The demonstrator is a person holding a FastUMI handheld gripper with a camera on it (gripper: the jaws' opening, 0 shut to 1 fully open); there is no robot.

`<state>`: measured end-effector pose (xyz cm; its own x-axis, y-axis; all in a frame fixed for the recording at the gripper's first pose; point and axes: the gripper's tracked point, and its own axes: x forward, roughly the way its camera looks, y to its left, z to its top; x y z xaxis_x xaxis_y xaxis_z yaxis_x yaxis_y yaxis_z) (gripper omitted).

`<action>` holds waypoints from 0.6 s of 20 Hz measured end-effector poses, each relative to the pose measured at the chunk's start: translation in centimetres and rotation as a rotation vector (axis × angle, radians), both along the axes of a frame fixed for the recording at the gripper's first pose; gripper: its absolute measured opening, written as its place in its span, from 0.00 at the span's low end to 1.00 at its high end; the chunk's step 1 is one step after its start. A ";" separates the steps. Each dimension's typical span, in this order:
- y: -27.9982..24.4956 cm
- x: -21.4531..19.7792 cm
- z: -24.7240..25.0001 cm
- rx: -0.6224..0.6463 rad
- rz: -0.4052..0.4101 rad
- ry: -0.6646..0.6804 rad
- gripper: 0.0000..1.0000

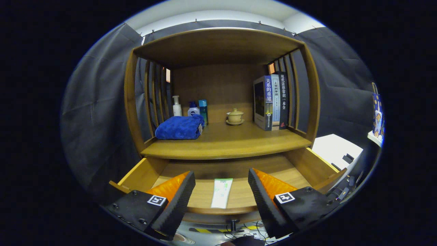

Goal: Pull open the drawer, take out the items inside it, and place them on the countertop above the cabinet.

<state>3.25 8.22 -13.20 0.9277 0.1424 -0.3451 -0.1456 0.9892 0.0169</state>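
Dark cloth walled the booth around a wooden cabinet [222,102] with an open shelf space and slatted sides. Below its countertop [225,143] a drawer [239,191] stood pulled out toward the camera. On the drawer floor lay a white tube [221,193] with green print, lengthwise, at 12 o'clock from the gripper [222,191] and seen between its two fingers, which were spread wide and touched nothing, held above the drawer's front edge.

On the countertop, a folded blue towel [180,127] sat at 10 o'clock from the tube. Behind the towel stood three bottles: a white pump bottle [177,106], a blue-capped bottle [193,110] and a teal bottle [203,111], close together against the back panel. A small lidded teacup [235,116] on a saucer sat near the middle, at 12 o'clock from the tube. Upright books [271,102] stood at 1 o'clock, against the right slats. Well off at 3 o'clock was a white surface [336,150], and beyond it a patterned gift bag [377,114].
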 end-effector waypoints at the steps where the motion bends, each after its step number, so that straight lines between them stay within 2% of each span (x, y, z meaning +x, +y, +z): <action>1: 0.0 0.8 -0.2 -0.007 -0.002 0.023 1.00; 8: 1.6 5.4 -3.6 0.008 0.010 0.251 1.00; 12: 2.2 6.3 -6.7 -0.041 0.017 0.415 1.00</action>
